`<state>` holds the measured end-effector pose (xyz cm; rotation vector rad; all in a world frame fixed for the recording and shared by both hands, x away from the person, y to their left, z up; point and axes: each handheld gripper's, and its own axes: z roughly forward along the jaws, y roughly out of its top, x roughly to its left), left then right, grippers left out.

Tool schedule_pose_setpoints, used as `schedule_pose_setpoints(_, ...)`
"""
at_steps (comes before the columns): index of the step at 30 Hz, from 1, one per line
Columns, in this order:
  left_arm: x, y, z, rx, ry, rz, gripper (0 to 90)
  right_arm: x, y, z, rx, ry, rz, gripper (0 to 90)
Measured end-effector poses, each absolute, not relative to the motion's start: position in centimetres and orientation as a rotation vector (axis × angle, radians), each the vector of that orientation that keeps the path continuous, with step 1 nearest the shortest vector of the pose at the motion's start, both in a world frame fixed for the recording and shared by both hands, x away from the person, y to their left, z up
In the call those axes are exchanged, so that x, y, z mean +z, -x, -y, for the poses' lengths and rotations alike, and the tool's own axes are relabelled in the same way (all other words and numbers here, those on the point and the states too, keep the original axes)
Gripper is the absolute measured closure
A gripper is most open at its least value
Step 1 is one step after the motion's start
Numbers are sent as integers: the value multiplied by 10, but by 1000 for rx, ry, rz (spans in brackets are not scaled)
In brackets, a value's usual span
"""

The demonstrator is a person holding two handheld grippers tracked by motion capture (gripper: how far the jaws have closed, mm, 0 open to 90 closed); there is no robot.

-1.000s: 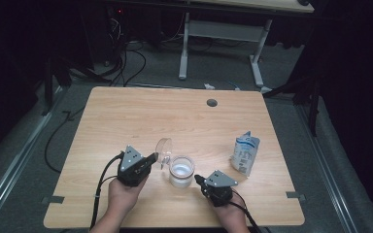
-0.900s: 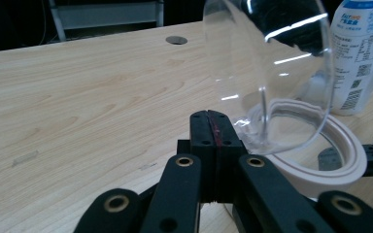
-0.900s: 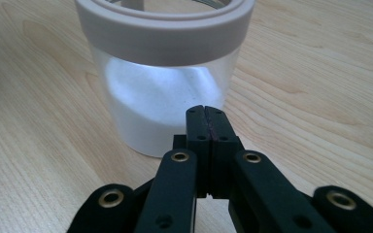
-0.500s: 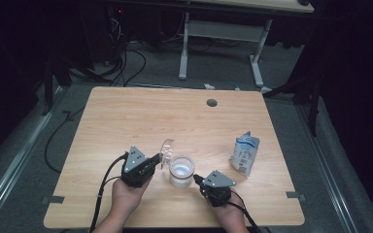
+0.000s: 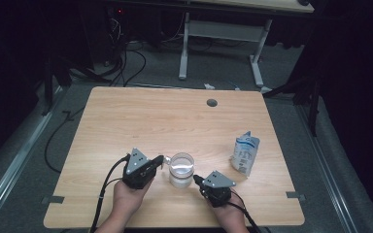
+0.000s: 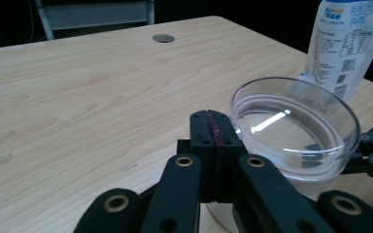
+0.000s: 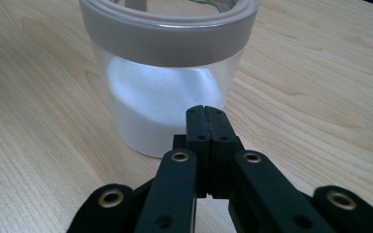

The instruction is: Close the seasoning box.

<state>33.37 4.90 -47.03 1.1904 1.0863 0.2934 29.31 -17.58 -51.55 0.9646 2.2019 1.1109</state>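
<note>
A clear round jar with white powder in its lower half stands near the table's front edge. My left gripper lies just left of it, jaws shut with nothing between them, tips close to the jar's rim. My right gripper sits at the jar's front right, also shut and holding nothing. In the right gripper view its tips point at the jar's lower wall, a short way off. A white and blue pouch stands upright to the right of the jar.
The light wooden table has a round cable hole near its far edge. Cables trail from both grippers off the front edge. Beyond the table are a dark floor with cables and a desk frame.
</note>
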Motion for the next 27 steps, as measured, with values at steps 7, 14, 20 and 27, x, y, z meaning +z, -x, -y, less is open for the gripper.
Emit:
schedule_pose_setpoints(7, -482, -330, -64, 313, -1207, -1103, 885, -514, -293, 176, 1117, -962, -2194, 899)
schedule_pose_setpoints(14, -503, -331, -106, 385, -1218, -1186, 841, -509, -297, 185, 1151, -999, -2158, 900)
schedule_pose_setpoints(20, -518, -326, -138, 447, -1231, -1219, 747, -506, -304, 189, 1146, -1031, -2134, 899)
schedule_pose_setpoints(27, -518, -326, -167, 432, -1120, -1271, 621, -502, -314, 182, 1136, -1028, -2114, 899)
